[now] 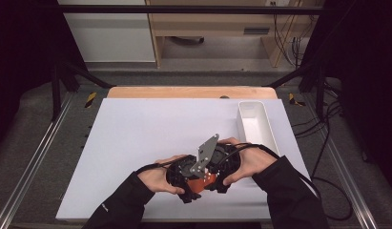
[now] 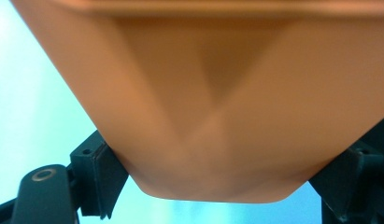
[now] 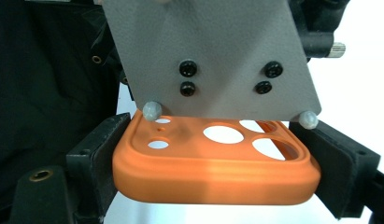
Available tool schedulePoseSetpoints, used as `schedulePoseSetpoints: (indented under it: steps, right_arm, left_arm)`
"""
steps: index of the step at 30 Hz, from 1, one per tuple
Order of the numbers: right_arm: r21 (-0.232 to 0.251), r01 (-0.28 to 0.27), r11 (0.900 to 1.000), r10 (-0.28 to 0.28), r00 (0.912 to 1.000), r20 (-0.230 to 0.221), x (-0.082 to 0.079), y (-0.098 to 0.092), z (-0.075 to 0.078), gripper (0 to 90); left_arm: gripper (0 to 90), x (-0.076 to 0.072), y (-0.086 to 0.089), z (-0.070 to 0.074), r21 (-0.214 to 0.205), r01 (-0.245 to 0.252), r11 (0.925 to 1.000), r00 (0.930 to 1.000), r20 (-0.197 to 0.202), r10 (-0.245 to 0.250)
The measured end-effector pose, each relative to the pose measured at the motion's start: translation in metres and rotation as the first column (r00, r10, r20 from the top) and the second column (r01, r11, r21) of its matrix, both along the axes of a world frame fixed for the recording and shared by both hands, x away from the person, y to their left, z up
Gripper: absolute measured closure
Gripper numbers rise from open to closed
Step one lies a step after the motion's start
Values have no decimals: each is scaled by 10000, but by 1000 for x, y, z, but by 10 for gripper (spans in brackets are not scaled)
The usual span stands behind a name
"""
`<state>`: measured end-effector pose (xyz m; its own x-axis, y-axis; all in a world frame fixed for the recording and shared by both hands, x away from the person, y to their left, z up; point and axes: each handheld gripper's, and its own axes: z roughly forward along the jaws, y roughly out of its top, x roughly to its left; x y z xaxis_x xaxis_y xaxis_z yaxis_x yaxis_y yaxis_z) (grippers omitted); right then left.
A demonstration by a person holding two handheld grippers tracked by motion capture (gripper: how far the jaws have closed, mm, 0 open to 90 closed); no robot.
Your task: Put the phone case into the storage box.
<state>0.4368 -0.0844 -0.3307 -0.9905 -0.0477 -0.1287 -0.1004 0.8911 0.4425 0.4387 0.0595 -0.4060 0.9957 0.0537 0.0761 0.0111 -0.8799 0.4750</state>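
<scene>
- No brand name, label or lettering can be read anywhere here: the orange phone case (image 3: 213, 163) you hold is plain on every face that shows, and the small pale mark on your left sleeve (image 1: 104, 206) is too small to make out.
- Your one container is the white tray (image 1: 244, 125), long and narrow, standing at the right side of the white counter (image 1: 146, 133). Its inside looks bare white.
- The phone case is off the counter surface, held up between your two hands near the front edge, just left of the tray's near end and apart from it.
- Your right tongs (image 3: 217, 163) are clamped on the case: one pad presses each side of its rounded end, where the round and oval camera openings sit.
- Your left tongs (image 2: 217, 182) grip the same case from the other end. In the left gripper view the smooth orange inner face rises close before the lens, blurred, with a black pad against each side of its lower corners.
- From above, the two tools meet over the case, and a sliver of orange (image 1: 203, 183) shows beneath them.
- The grey three-cornered plate (image 3: 208, 56) of your left tool hangs right over the case in the right gripper view, with four black screws in it.
</scene>
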Motion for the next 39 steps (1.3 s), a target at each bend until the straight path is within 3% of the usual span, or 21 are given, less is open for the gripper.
schedulePoseSetpoints:
  steps: [17,22,26,33,39]
  right_arm:
    - [234,171,9996,-173,9998,78,1,-1,1,135]
    - [519,394,9979,-407,9989,238,2,-5,5,95]
    - [1131,394,9928,-434,9985,332,0,-12,14,79]
    - [1578,614,9856,-700,9963,495,-2,-26,22,54]
    - [1890,971,9772,-1068,9934,423,0,-36,17,46]
  left_arm:
    - [154,1,4,0,-422,-118,9990,9997,208,127]
    - [154,3,8,-1,-489,-150,9987,9997,189,159]
    - [153,5,12,-4,-506,-231,9985,9994,234,243]
    - [153,8,19,-5,-1098,-477,9928,9987,142,495]
    - [153,10,25,-8,-1585,-675,9851,9977,-93,669]
